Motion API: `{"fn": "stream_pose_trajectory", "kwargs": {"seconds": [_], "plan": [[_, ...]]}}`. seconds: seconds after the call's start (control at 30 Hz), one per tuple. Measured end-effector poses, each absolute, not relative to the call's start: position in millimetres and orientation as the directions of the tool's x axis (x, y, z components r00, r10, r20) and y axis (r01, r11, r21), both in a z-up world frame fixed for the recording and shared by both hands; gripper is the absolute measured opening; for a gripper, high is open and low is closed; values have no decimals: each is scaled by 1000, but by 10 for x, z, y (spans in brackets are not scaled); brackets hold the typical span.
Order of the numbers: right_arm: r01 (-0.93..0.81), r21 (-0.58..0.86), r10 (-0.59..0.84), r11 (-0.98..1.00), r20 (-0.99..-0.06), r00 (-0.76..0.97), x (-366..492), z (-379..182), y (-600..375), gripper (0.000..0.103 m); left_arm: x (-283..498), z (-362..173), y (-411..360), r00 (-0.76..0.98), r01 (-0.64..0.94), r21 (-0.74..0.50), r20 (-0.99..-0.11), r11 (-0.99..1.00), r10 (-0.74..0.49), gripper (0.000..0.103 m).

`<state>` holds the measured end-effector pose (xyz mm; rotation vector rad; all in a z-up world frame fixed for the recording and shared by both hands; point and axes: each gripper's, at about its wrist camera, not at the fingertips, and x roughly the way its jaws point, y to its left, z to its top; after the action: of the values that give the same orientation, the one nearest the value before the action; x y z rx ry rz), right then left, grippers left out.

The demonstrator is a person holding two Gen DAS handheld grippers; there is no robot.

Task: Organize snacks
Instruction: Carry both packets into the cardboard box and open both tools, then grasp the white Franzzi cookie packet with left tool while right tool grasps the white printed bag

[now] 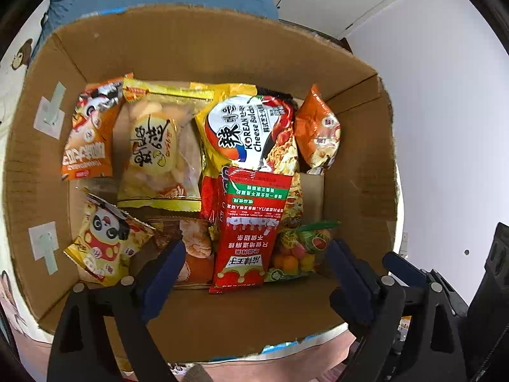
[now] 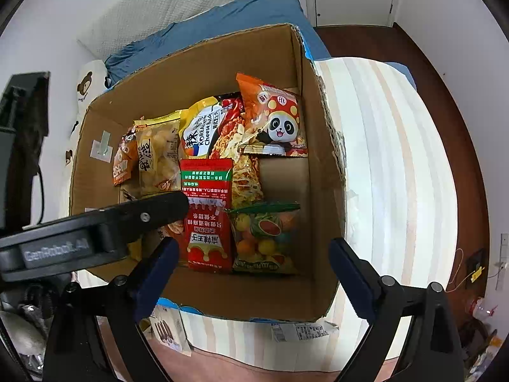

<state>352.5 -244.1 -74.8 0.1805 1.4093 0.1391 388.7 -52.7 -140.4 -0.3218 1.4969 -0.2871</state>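
As the left wrist view looks down into an open cardboard box (image 1: 197, 47), the left tool (image 1: 254, 267) hangs over its near edge with both blue-padded fingers (image 1: 165, 267) spread wide and nothing between them. Below it a long red snack packet (image 1: 251, 222) lies flat on the other snacks, its near end between the two pads but touching neither. Under the packet's far end sits a Korean cheese noodle pack (image 1: 251, 130). To its left lie a clear bag of pale crisps (image 1: 156, 149) and an orange pouch (image 1: 90, 133) against the box wall; a yellow panda bag (image 1: 105, 242) lies nearer the camera. A second orange pouch (image 1: 318, 130) leans in the far right corner, and a bag of fruit candies (image 1: 299, 248) sits just right of the red packet

In the right wrist view, the right tool (image 2: 254, 264) is likewise released, jaws wide and empty above the box's near wall (image 2: 241, 296). The red snack packet (image 2: 208, 216) and fruit candies (image 2: 267, 238) lie side by side, touching. A panda pouch (image 2: 273, 121) stands against the right wall. The left tool's black finger (image 2: 152, 213) reaches in from the left over the snacks. The box rests on a striped bed cover (image 2: 391, 159)
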Motion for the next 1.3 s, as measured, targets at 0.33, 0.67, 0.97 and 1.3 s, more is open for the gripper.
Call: {"fn": "stream_pose_trajectory", "kwargs": {"seconds": [0.33,0.67,0.97,1.3], "plan": [[-4,173,170,985,-965,198,3360,-491,-2369,98,3697,-836,-315,230,49,-261,-937,964,-265,92],[-5,177,170,984,-938,301,3023,-112,-2316,98,3260,-557,-22,389,60,-177,-902,982,-187,92],[20,207,192,978,-935,297,2496,-238,-2432,98,2561,-940,192,392,54,-80,-915,995,-95,92],[73,111,96,991,-979,179,2534,-1273,-2644,98,2335,-2250,269,102,-38,-91,-991,995,-87,92]]}}
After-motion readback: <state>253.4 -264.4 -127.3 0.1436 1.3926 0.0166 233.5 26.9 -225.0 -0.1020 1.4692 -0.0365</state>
